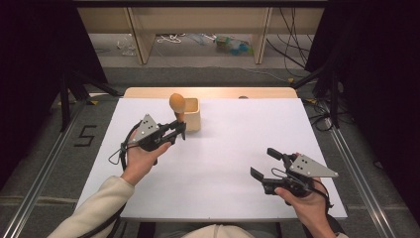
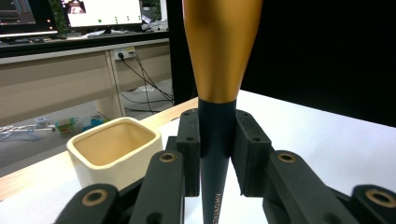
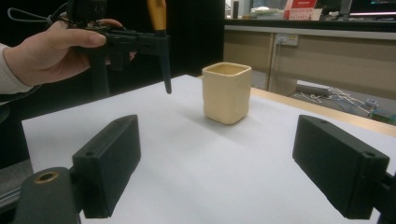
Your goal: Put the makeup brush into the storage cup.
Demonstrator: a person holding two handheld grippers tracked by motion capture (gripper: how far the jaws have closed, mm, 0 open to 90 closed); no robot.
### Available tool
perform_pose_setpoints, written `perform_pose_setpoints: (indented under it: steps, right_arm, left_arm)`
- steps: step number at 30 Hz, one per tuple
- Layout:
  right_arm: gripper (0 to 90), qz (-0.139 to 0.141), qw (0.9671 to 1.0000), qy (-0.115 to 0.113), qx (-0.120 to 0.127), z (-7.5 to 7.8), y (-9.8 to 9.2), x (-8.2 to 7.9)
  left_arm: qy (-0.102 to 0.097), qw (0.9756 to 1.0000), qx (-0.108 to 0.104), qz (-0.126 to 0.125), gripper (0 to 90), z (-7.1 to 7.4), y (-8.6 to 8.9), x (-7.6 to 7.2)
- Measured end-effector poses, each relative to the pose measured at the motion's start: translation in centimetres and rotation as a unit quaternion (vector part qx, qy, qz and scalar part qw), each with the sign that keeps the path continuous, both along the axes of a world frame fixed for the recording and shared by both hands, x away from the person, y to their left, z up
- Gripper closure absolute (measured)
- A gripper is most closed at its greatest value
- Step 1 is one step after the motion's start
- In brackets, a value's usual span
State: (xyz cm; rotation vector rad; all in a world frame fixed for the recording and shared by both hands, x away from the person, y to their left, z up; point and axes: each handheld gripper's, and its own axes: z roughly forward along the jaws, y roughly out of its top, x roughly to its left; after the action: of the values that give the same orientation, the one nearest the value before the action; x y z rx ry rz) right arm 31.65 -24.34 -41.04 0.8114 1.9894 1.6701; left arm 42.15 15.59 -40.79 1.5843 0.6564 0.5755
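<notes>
My left gripper [image 1: 179, 130] is shut on the black tapered handle of a makeup brush [image 1: 177, 102], held upright just left of a cream square cup [image 1: 192, 113] at the back of the white table [image 1: 237, 144]. In the left gripper view the pads [image 2: 189, 140] clamp the handle below the brush's gold ferrule [image 2: 219, 46], and the cup [image 2: 114, 149] stands empty to the lower left. My right gripper [image 1: 265, 162] is open near the front right, nothing between its jaws. The right gripper view shows the cup [image 3: 226, 93] ahead, with the brush's pointed end [image 3: 166, 70] hanging above the table.
A wooden strip [image 1: 213, 92] runs along the table's far edge. Beyond it are desk legs and cables on the floor [image 1: 198, 39]. Black stands [image 1: 69, 89] flank both sides. Bare white surface lies between the two grippers.
</notes>
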Motion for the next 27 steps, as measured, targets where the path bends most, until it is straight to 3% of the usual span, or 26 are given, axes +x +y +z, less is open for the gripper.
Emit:
perform_pose_setpoints:
  steps: [13, 14, 18, 27]
  right_arm:
    - [16.0, 0.002, 1.0, -0.001, 0.009, -0.2, 0.3, 0.0]
    - [16.0, 0.001, 1.0, 0.004, -0.004, -0.1, 0.1, 0.0]
    - [16.0, 0.002, 0.9999, 0.01, -0.009, -0.1, 0.1, -0.1]
    - [16.0, 0.003, 1.0, 0.003, 0.002, -0.1, 0.3, 0.0]
  left_arm:
    - [0.005, 0.9999, 0.011, 0.005, 74.4, 0.1, 0.3, 0.6]
    - [0.004, 0.9999, 0.012, 0.005, 74.4, 0.1, 0.3, 0.7]
    - [0.003, 0.9999, 0.013, 0.006, 74.4, 0.1, 0.3, 0.8]
    - [0.002, 0.9998, 0.015, 0.013, 74.3, 0.3, 0.4, 1.3]
